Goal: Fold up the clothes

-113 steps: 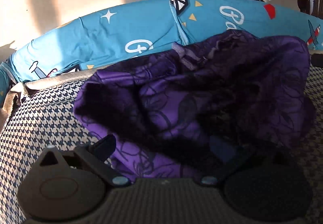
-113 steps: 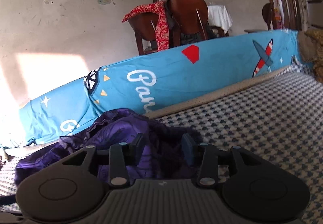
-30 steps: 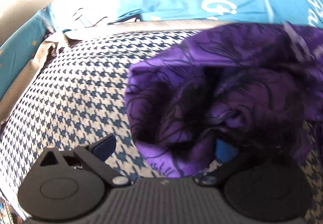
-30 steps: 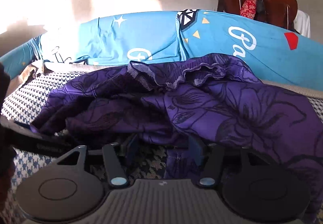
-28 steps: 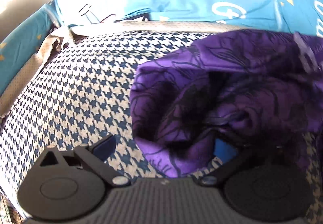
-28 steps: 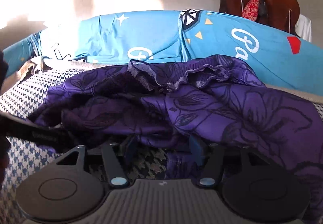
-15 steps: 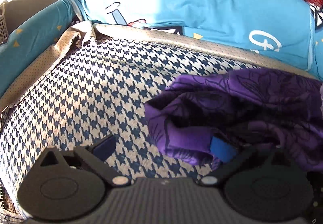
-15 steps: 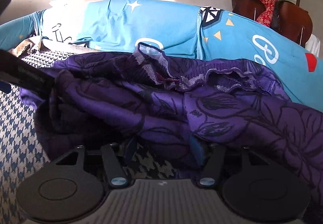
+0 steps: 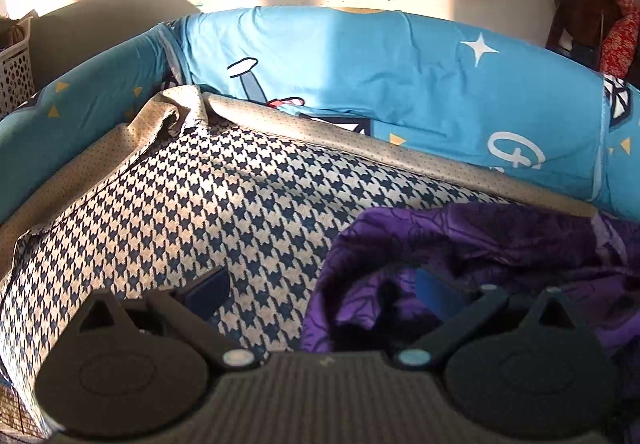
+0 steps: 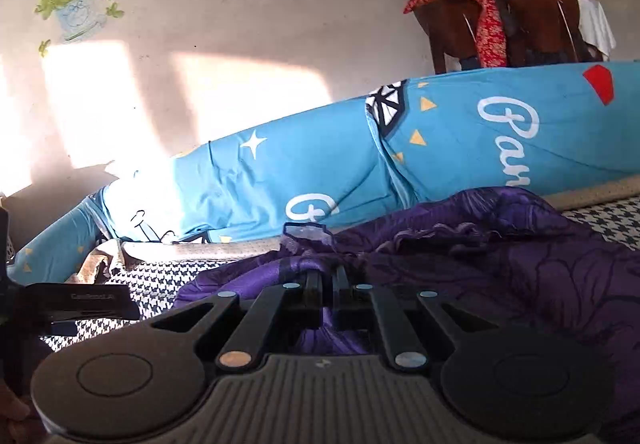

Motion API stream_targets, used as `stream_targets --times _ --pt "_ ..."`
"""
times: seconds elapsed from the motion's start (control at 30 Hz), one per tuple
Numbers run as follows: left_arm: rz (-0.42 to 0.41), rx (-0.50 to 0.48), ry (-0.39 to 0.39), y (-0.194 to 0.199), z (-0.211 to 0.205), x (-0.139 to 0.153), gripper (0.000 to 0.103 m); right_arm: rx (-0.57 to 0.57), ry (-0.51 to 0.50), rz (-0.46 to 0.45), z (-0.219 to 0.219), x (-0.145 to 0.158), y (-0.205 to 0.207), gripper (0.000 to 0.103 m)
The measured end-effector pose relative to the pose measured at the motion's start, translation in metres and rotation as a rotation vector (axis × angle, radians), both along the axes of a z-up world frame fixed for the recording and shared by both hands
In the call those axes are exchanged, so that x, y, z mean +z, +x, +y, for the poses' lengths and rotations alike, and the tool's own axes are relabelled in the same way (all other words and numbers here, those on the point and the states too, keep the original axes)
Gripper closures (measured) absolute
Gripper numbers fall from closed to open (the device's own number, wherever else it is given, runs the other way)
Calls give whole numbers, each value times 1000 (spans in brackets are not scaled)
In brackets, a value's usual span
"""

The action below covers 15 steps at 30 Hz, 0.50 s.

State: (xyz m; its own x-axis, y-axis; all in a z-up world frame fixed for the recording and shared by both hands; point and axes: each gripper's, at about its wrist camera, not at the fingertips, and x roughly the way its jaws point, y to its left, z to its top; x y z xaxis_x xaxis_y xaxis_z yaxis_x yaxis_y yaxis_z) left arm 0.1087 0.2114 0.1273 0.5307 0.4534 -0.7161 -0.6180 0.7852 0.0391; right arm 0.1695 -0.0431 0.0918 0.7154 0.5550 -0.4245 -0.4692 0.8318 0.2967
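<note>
Right wrist view shows the houndstooth bed [image 10: 188, 276] bearing the purple floral garment [image 10: 520, 256] in a rumpled heap, so folding seems barely begun. Clamped tight on a ridge of its cloth is the right gripper [image 10: 327, 284]; the left gripper [image 9: 320, 290] gapes wide at the heap's edge, apparently gripping nothing.
</note>
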Motion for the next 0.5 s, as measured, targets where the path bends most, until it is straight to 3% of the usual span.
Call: stream_targets --times 0.2,0.27,0.5 --pt "-1 -151 -54 4 -25 -3 0 -20 -127 -8 11 -7 -2 95" --pt "18 -184 -72 7 -31 -9 0 -23 -169 -16 13 -6 -5 85" --pt "32 -171 -94 7 -28 -13 0 22 -196 -15 6 7 -41 75"
